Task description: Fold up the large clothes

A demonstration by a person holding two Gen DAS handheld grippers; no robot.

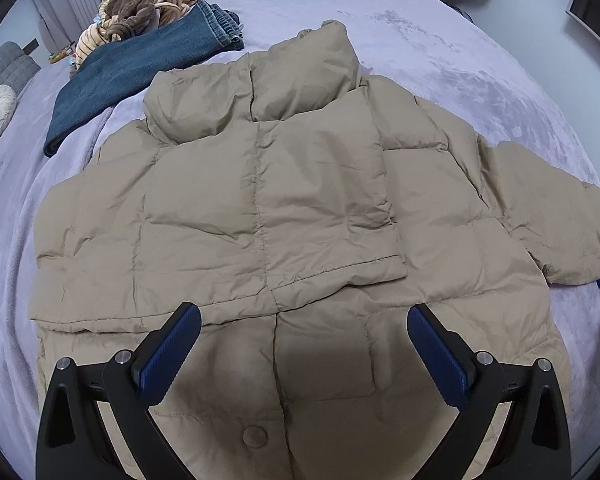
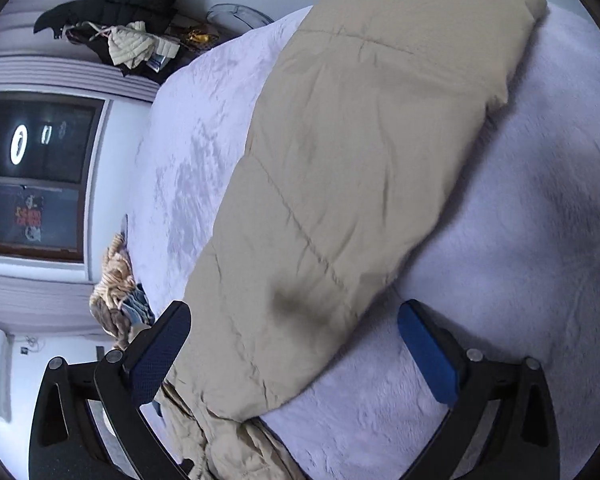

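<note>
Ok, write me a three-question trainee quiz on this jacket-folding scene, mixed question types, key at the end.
1. True or false: the left gripper is shut on the tan puffer jacket.
2. Multiple choice: which sleeve is already folded across the jacket's body in the left wrist view? A) the one on the image's left B) the one on the image's right C) neither
3. Fill in: the right gripper is open over the jacket's outstretched ____.

Key: 1 false, it is open, holding nothing. 2 A. 3 sleeve, lying on the lavender blanket.
</note>
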